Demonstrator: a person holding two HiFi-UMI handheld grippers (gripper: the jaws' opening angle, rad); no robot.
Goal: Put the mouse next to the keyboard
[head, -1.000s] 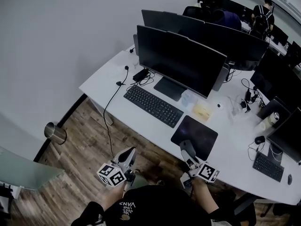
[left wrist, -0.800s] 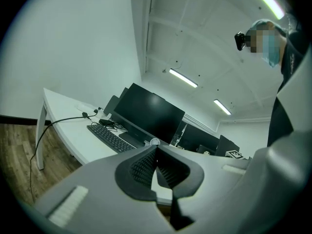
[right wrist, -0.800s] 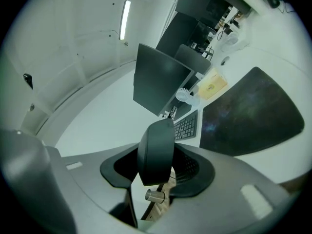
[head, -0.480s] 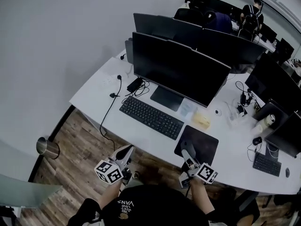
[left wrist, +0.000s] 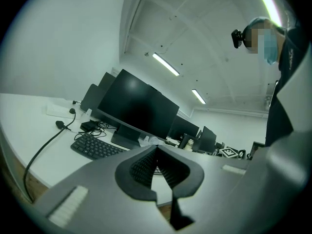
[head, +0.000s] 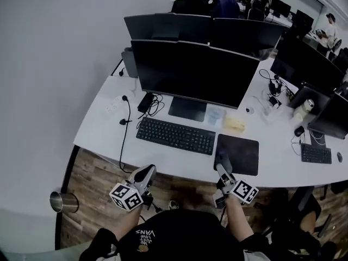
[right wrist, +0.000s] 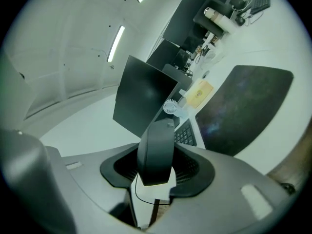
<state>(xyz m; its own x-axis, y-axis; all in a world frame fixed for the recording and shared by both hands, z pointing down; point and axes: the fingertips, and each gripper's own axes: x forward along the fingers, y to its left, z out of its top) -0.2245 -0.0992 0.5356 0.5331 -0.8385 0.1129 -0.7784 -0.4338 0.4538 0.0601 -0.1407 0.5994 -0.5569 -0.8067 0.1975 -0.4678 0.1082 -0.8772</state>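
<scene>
The right gripper (head: 222, 166) had its two jaws squeezed on the dark mouse (right wrist: 156, 150), one jaw on each side, and held it up by the near edge of the white desk (head: 103, 125). From the head view, the mouse was at the near left corner of the dark mouse pad (head: 239, 154), which lay just right of the keyboard (head: 175, 136). The left gripper (head: 144, 175) had its jaws pressed together with nothing in them, and it was off the desk on the near side.

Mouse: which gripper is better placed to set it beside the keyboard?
The right gripper. Its jaws hold the mouse by the pad's near edge, close to the keyboard. The left gripper is shut and empty.
</scene>
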